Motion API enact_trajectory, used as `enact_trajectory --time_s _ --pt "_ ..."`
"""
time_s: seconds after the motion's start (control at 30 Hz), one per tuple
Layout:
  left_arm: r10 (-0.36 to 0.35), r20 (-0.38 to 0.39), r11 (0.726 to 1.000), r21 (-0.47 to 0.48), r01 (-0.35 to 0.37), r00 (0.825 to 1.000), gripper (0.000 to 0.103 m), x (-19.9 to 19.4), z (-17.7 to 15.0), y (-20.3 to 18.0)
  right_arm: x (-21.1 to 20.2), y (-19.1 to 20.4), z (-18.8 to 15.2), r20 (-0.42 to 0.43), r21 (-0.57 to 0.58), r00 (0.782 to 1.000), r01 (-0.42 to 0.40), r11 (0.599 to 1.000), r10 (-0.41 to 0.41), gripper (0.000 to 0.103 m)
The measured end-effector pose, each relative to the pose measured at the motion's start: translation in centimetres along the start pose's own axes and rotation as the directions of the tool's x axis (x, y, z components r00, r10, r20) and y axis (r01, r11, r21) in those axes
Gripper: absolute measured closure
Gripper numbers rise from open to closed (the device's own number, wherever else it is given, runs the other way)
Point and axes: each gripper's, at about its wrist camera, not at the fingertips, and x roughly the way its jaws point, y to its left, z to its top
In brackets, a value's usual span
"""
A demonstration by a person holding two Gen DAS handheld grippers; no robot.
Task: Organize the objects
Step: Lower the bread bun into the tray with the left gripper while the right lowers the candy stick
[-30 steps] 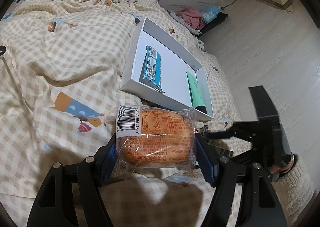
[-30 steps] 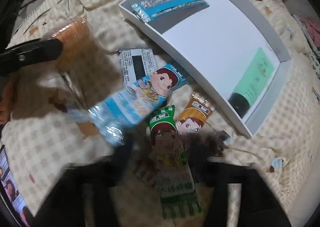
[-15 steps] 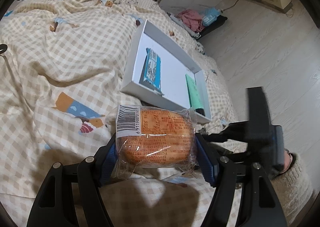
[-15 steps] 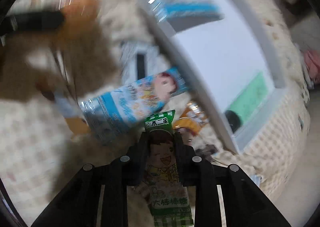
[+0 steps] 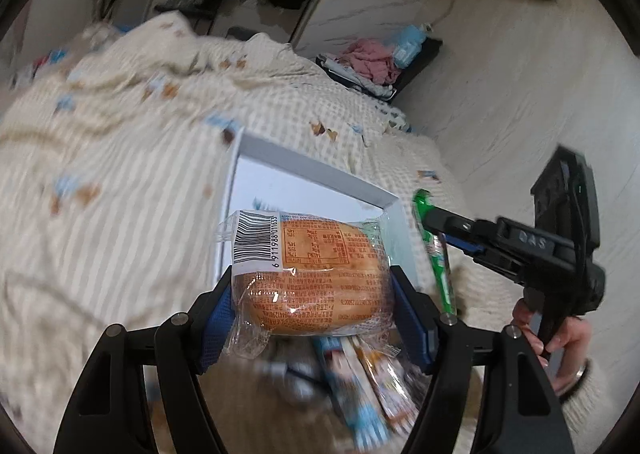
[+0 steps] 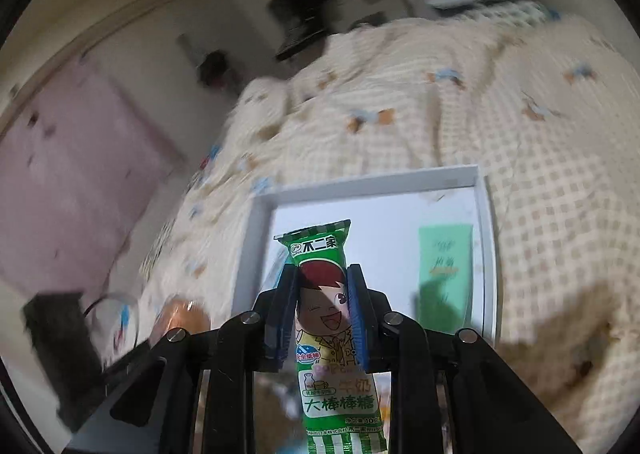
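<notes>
My left gripper (image 5: 312, 294) is shut on a wrapped orange bread bun (image 5: 308, 286) and holds it in the air in front of the white tray (image 5: 316, 169). My right gripper (image 6: 322, 306) is shut on a green candy-stick packet (image 6: 332, 334) and holds it upright above the near edge of the white tray (image 6: 368, 181). The right gripper (image 5: 444, 228) with the green packet (image 5: 436, 254) also shows at the right of the left wrist view. A green tube (image 6: 444, 266) lies in the tray's right side.
The tray rests on a checked cream bedspread (image 5: 100, 181). Several snack packets (image 5: 360, 382) lie on the bed below the left gripper. Clothes (image 5: 372, 61) are piled at the far end of the bed. A pink wall (image 6: 68, 181) is at the left.
My right gripper shut on the green packet and lifted it off the bed toward the tray. My left gripper moved with the bun closer over the tray.
</notes>
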Motion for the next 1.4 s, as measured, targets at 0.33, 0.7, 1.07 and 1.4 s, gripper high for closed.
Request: enact_trajectory --time_s 0.33,0.7,1.07,1.4 --pt "0.153 -0.137 0.980 0.146 -0.133 0.979 0.028 9.4 -1.5 -1.0 6.6 -2.6 1.1 -0.056 0.064 0.995 0.086 0.994 -0.083 0.077" --pt "0.128 -0.123 0.981 0.164 -0.107 0.984 0.027 8.8 -2.1 -1.4 7.5 -2.7 0.0 -0.104 0.029 0.986 0.136 0.990 -0.133 0.044" --pt "0.052 0.023 0.986 0.157 -0.055 0.998 0.022 0.1 -0.6 -2.8 0.6 1.4 0.6 -0.109 -0.118 0.993 0.041 0.992 -0.054 0.027" --pt "0.007 0.166 0.980 0.195 -0.040 0.986 0.014 -11.9 -0.6 -4.8 -11.4 8.3 -1.9 -0.112 -0.431 0.978 0.110 0.896 -0.174 0.019"
